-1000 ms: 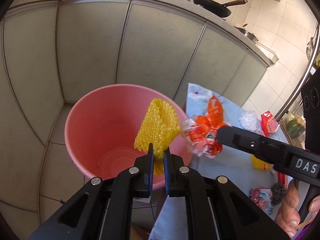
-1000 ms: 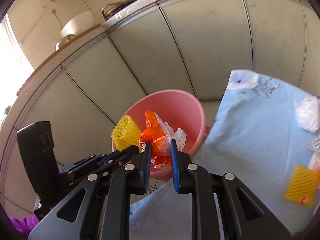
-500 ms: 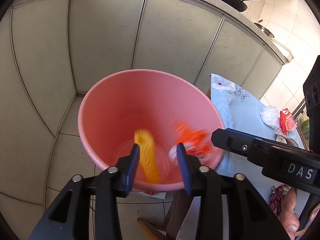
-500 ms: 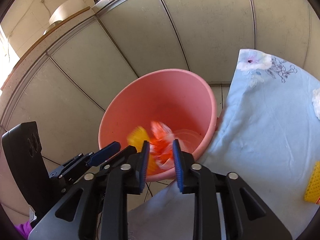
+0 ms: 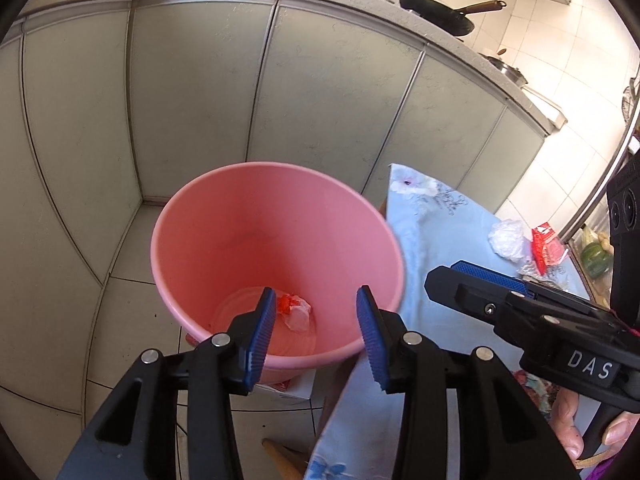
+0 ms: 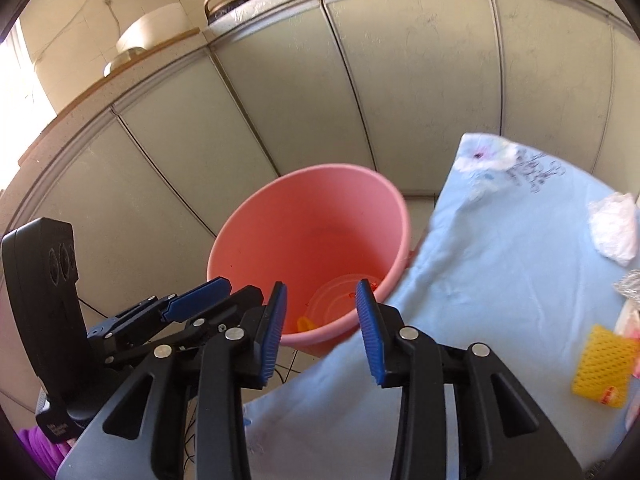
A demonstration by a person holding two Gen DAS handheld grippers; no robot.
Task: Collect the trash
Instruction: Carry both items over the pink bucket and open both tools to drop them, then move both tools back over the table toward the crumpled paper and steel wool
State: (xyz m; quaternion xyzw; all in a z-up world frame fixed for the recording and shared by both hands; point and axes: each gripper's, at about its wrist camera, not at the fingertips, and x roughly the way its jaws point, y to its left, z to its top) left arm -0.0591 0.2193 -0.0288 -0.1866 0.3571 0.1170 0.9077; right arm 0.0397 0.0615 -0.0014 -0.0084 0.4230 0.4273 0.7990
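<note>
A pink bucket [image 5: 256,216] stands on the floor beside the table; it also shows in the right wrist view [image 6: 320,216]. The orange-and-white wrapper [image 5: 294,310] lies on its bottom, and a bit of the yellow foam net [image 6: 305,323] shows there too. My left gripper [image 5: 316,338] is open and empty above the bucket's near rim. My right gripper [image 6: 320,332] is open and empty, also over the near rim, beside the left one. On the table lie a second yellow foam net [image 6: 602,364], a white plastic wad [image 5: 507,239] and a red packet [image 5: 547,243].
The table wears a light blue flowered cloth [image 6: 500,280], its edge touching the bucket. Grey cabinet doors [image 5: 320,80] stand close behind the bucket. Pans sit on the counter [image 5: 436,8]. A green squash [image 5: 596,260] lies at the far right.
Both grippers opened. The yellow foam net and the orange wrapper fell from them into the bucket and now lie on its bottom.
</note>
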